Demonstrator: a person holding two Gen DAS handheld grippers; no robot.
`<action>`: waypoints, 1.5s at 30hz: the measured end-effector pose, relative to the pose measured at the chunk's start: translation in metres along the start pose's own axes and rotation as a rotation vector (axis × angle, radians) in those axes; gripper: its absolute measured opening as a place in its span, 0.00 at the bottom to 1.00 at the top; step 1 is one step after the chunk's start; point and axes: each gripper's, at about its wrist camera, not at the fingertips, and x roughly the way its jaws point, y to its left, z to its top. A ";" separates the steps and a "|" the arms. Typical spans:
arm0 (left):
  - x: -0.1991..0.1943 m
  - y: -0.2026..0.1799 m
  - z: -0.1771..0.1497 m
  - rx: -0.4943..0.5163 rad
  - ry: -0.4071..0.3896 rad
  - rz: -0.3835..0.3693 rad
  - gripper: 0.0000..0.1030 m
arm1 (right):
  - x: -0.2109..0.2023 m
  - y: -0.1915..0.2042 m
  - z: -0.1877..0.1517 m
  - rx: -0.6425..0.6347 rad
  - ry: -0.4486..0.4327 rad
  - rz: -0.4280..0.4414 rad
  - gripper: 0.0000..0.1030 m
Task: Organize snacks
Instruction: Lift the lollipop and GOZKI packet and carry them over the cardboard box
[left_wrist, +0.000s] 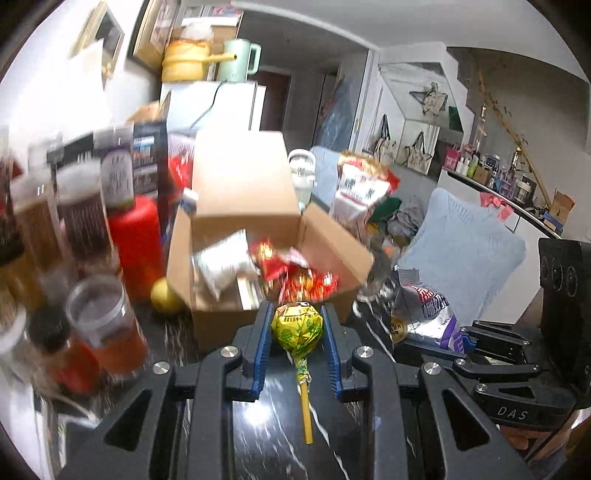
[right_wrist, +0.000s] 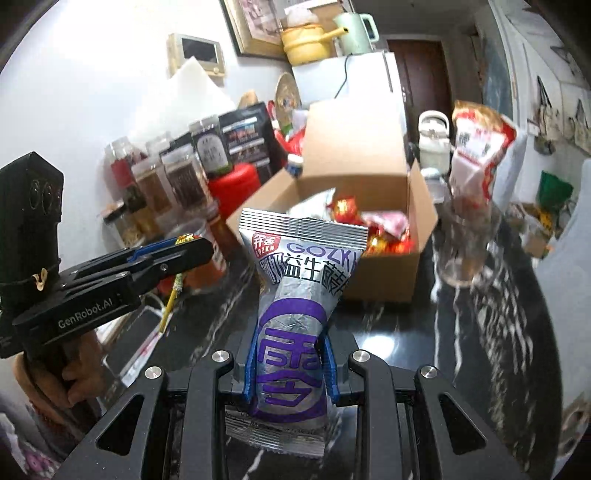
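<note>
My left gripper (left_wrist: 297, 325) is shut on a yellow-green lollipop (left_wrist: 296, 326), its yellow stick (left_wrist: 306, 417) hanging down, just in front of an open cardboard box (left_wrist: 258, 214) holding red and white snack packets. My right gripper (right_wrist: 291, 354) is shut on a silver and purple snack packet (right_wrist: 295, 295), held upright before the same box (right_wrist: 384, 273). The left gripper (right_wrist: 184, 254) shows at the left of the right wrist view; the right gripper with its packet (left_wrist: 432, 314) shows at the right of the left wrist view.
Jars, a red canister (left_wrist: 135, 243) and a plastic cup (left_wrist: 107, 325) crowd the left of the dark marble counter (right_wrist: 424, 350). A glass (right_wrist: 465, 243) holding a red-white bag (right_wrist: 476, 147) stands right of the box. A yellow fruit (left_wrist: 164, 295) lies by the box's left corner.
</note>
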 end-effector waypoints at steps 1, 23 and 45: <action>0.000 -0.001 0.005 0.007 -0.012 0.000 0.25 | 0.000 -0.001 0.005 -0.008 -0.008 -0.002 0.27; 0.060 0.015 0.100 0.061 -0.151 -0.038 0.25 | 0.033 -0.032 0.111 -0.052 -0.123 -0.002 0.27; 0.152 0.047 0.122 0.055 -0.061 0.035 0.25 | 0.120 -0.077 0.157 0.004 -0.088 -0.014 0.27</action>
